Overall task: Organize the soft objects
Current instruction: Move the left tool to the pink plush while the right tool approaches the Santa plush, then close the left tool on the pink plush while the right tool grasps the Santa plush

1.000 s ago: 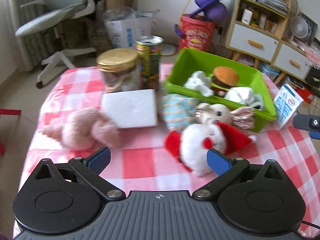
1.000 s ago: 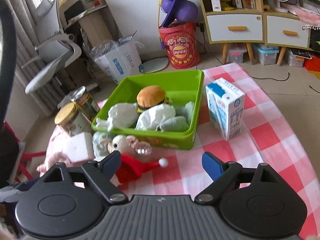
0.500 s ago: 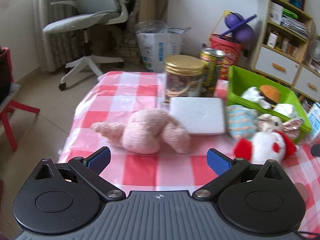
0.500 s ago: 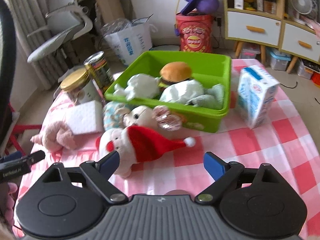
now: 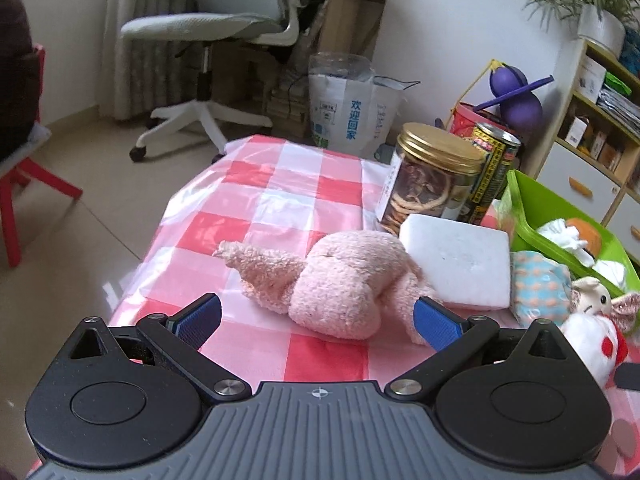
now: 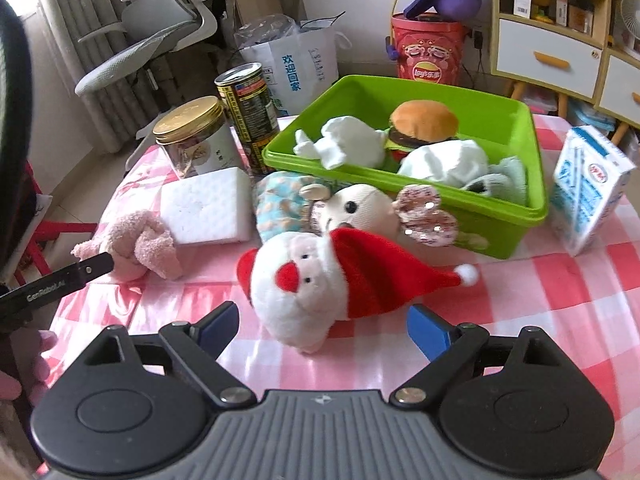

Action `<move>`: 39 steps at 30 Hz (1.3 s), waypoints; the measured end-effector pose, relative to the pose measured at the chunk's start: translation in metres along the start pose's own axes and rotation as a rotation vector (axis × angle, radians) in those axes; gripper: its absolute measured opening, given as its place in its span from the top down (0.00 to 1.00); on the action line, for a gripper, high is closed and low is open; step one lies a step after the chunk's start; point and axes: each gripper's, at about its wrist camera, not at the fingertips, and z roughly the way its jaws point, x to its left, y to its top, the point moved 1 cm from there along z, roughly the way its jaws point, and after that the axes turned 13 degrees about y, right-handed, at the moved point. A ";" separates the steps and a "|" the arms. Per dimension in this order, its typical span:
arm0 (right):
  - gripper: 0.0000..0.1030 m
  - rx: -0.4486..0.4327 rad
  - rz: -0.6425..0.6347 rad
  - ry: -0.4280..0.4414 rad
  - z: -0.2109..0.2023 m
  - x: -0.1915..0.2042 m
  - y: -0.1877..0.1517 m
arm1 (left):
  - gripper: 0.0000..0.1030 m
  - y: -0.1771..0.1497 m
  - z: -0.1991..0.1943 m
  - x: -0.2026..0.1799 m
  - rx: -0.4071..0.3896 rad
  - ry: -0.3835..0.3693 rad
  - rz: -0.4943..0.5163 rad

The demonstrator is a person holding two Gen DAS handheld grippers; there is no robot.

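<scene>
A pink fluffy plush (image 5: 336,280) lies on the checked tablecloth just ahead of my open, empty left gripper (image 5: 316,320); it also shows in the right wrist view (image 6: 136,246). A Santa plush (image 6: 320,280) lies right in front of my open, empty right gripper (image 6: 322,326). Behind it lie a cream mouse plush (image 6: 360,210) and a blue patterned soft toy (image 6: 280,202). The green bin (image 6: 500,216) holds a burger plush (image 6: 422,122) and white soft toys (image 6: 348,146).
A white sponge block (image 6: 206,210), a gold-lidded jar (image 6: 194,136) and a tall can (image 6: 248,110) stand left of the bin. A milk carton (image 6: 588,186) stands to its right. The left gripper's finger (image 6: 60,280) reaches in at the left. The table edge falls off at left (image 5: 160,240).
My left gripper has swung left from the Santa plush to face the pink plush. My right gripper has pulled back and turned left, now centred on the Santa plush.
</scene>
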 end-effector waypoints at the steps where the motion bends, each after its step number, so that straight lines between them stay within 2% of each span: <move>1: 0.26 -0.002 -0.002 0.004 0.003 0.001 -0.001 | 0.05 0.001 0.002 0.001 0.005 -0.002 -0.008; 12: 0.26 0.029 -0.013 -0.011 0.031 0.001 -0.005 | 0.09 0.000 0.025 0.001 0.041 -0.048 -0.088; 19: 0.26 0.017 0.010 -0.005 0.042 -0.007 -0.004 | 0.24 -0.002 0.030 -0.008 0.044 -0.053 -0.081; 29: 0.26 -0.006 0.057 0.008 0.054 -0.013 -0.002 | 0.32 -0.002 0.035 -0.010 0.053 -0.039 -0.108; 39: 0.27 -0.014 0.057 0.006 0.056 -0.010 -0.002 | 0.46 0.001 0.032 -0.004 0.079 -0.043 -0.161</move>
